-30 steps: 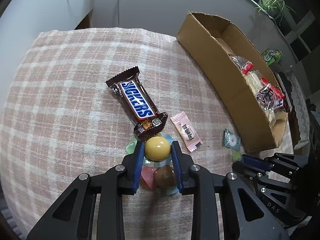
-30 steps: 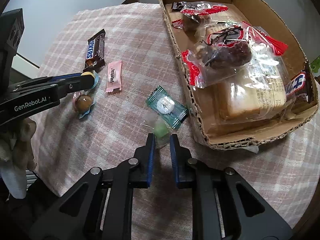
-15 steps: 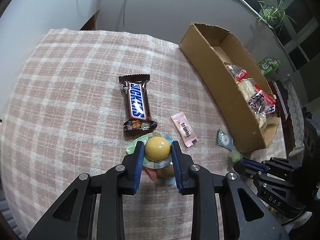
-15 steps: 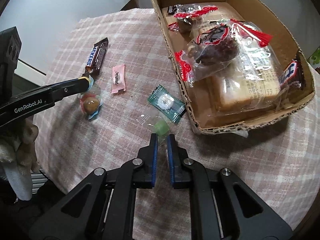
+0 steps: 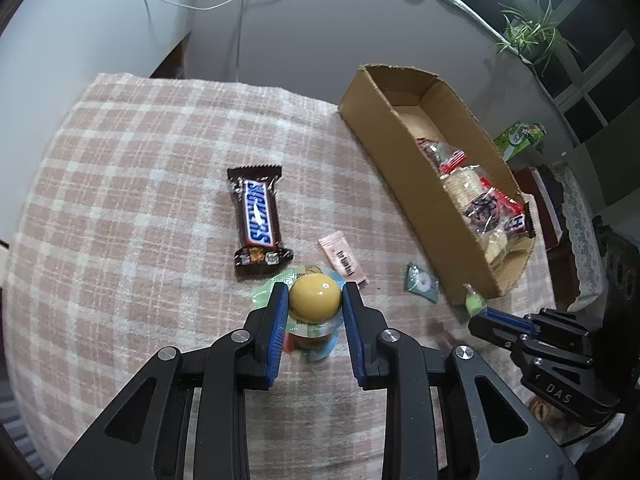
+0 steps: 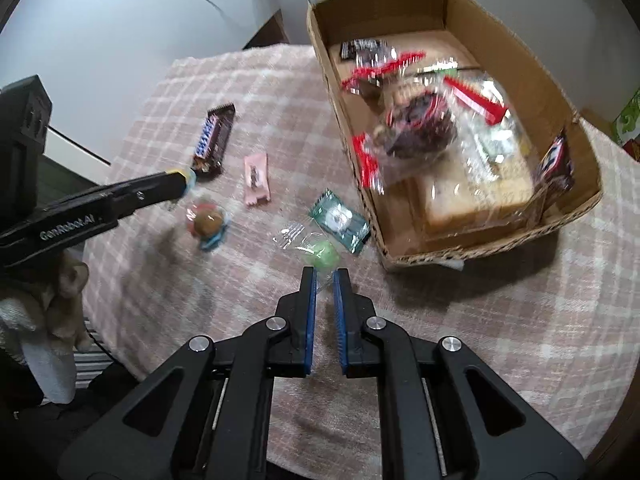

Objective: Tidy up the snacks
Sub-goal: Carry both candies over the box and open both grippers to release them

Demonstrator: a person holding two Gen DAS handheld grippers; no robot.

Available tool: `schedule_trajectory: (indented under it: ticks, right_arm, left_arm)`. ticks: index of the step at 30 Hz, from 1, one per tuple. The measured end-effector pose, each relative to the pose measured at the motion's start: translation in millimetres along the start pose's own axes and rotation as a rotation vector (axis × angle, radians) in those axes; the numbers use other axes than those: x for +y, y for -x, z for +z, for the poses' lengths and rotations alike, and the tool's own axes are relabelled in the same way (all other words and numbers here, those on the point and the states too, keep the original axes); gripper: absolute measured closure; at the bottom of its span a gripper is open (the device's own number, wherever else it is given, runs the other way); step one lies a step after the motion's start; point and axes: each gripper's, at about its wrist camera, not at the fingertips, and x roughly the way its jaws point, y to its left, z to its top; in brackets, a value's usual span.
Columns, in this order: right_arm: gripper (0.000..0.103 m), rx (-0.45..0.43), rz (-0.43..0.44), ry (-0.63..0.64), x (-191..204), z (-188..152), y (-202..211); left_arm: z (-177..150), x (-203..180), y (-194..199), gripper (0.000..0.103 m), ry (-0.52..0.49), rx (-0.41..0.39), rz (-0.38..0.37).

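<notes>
Since the yellow candy ball (image 5: 315,296) is pinched across its middle by the left gripper (image 5: 314,300) above the tablecloth (image 5: 140,208), and the green candy (image 6: 322,255) is nipped by its crinkly wrapper in the right gripper (image 6: 324,276), both are probably light but slippery.

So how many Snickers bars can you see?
2. One Snickers lies flat on the checked cloth. The other Snickers stands on edge in a corner of the box. More could be hidden under the bags in there.
</notes>
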Motion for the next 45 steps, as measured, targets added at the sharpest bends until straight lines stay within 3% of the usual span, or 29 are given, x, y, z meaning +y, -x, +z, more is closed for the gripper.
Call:
schedule_trajectory:
  ticks: [10,19,31,41,42,43,44,45]
  right_arm:
    - [0.094,-0.106,-0.03,-0.022,-18.3,27.0,41.0]
    - [0.094,-0.147,-0.108,-0.036,-48.9,52.3,54.1]
    - [0.094,-0.164,-0.195,-0.049,-83.6,93.5,51.2]
    - [0.094,-0.135,-0.207,-0.048,-91.6,110.6,32.6]
    - [0.094,-0.134,-0.209,-0.052,-92.9,110.9,31.4]
    - [0.094,-0.133,-0.214,-0.056,-93.7,110.9,30.7]
    - [0.093,-0.134,-0.219,-0.059,-94.6,110.9,30.4]
    - [0.088,-0.134,-0.22,-0.059,-95.2,111.1,30.1]
  left_arm:
    - [31.8,-21.7,0.2,0.077,-0.051,-0.037,-0.022]
    - [71.7,-52.5,-9.1,0.077,-0.141,-0.063,-0.032]
    - [117.5,-89.2,-39.8,0.077,-0.22,-0.037,-0.043]
    - [131.9,-114.4,-60.1,0.076,-0.304,-0.008,-0.003]
    - [131.9,-115.3,-61.3,0.076,-0.308,-0.008,0.005]
    - [132.1,-115.9,-61.6,0.068,-0.311,-0.009,0.013]
    - [132.2,-117.0,-62.2,0.053,-0.312,-0.01,0.018]
    - [132.3,-116.8,-62.1,0.048,-0.31,-0.012,0.023]
